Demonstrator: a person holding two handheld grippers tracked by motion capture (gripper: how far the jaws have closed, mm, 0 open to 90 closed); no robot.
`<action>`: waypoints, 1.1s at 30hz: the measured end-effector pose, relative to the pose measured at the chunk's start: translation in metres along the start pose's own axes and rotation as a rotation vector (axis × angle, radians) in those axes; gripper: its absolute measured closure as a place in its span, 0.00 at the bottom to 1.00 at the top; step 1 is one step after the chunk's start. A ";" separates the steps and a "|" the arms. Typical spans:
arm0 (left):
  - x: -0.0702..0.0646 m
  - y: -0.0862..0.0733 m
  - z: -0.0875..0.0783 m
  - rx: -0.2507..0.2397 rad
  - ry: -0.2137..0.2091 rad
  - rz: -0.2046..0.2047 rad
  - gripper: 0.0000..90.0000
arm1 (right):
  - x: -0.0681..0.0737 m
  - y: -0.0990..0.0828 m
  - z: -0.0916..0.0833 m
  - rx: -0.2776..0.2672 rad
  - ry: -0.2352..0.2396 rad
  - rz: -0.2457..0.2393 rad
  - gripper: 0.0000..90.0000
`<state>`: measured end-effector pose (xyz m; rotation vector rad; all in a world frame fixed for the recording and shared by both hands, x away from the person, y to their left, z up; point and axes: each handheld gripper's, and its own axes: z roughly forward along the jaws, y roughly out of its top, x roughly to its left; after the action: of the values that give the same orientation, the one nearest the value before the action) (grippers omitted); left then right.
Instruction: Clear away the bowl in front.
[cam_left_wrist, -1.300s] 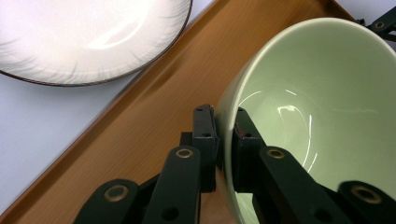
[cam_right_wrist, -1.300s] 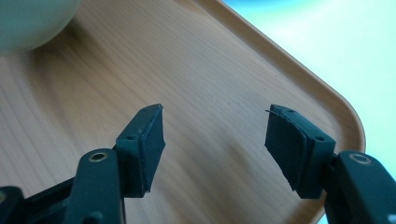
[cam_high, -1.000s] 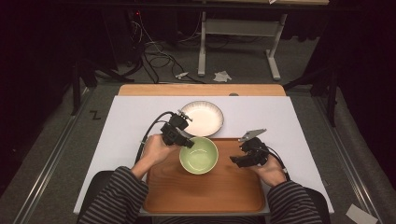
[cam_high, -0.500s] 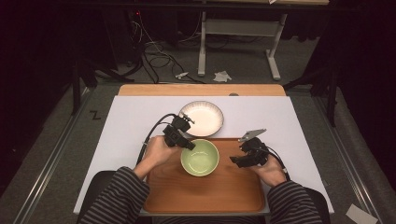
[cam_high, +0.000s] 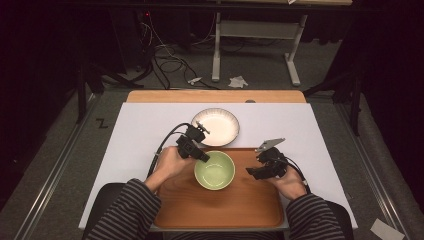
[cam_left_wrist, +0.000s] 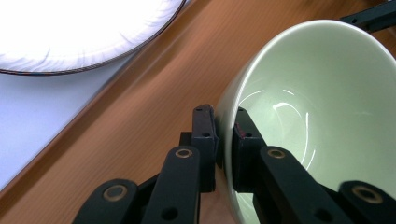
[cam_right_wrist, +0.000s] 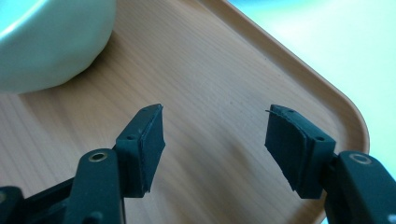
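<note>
From above, we see a green bowl (cam_high: 214, 170) standing on the far part of a wooden tray (cam_high: 220, 210), whose near edge is cut off by the frame and the striped sleeves. The left gripper (cam_high: 202, 156) sits at the bowl's left rim, though its jaw tips are too small here to read. The right gripper (cam_high: 251, 173) hovers over the tray just right of the bowl, apart from it. A white plate (cam_high: 216, 126) lies on the white table cover (cam_high: 135, 135) beyond the tray.

In the left gripper view, we see the jaws clamped tight on the bowl's (cam_left_wrist: 322, 107) wall, one pad outside, one inside; the bowl's lower part is cut off, and the plate (cam_left_wrist: 79, 32) is overexposed.

In the right gripper view, the jaws stand wide apart with only bare tray (cam_right_wrist: 219, 93) between them; a blurred piece of the bowl (cam_right_wrist: 46, 42) fills the top left corner.

Against the earlier high frames, we find bowl and both hands in practically the same places.
</note>
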<state>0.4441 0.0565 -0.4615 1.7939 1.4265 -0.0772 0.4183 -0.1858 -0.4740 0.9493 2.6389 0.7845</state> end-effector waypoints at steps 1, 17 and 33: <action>0.000 0.000 0.001 -0.006 0.002 -0.005 0.92 | 0.000 0.000 0.000 0.001 -0.001 -0.004 0.43; 0.003 -0.001 0.004 0.004 0.004 -0.012 0.92 | 0.000 0.000 0.000 0.007 0.004 -0.003 0.43; 0.006 -0.001 0.008 -0.006 0.008 -0.024 0.93 | 0.001 0.000 0.002 0.009 0.006 -0.004 0.43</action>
<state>0.4491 0.0563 -0.4703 1.7742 1.4523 -0.0784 0.4185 -0.1847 -0.4754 0.9458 2.6503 0.7762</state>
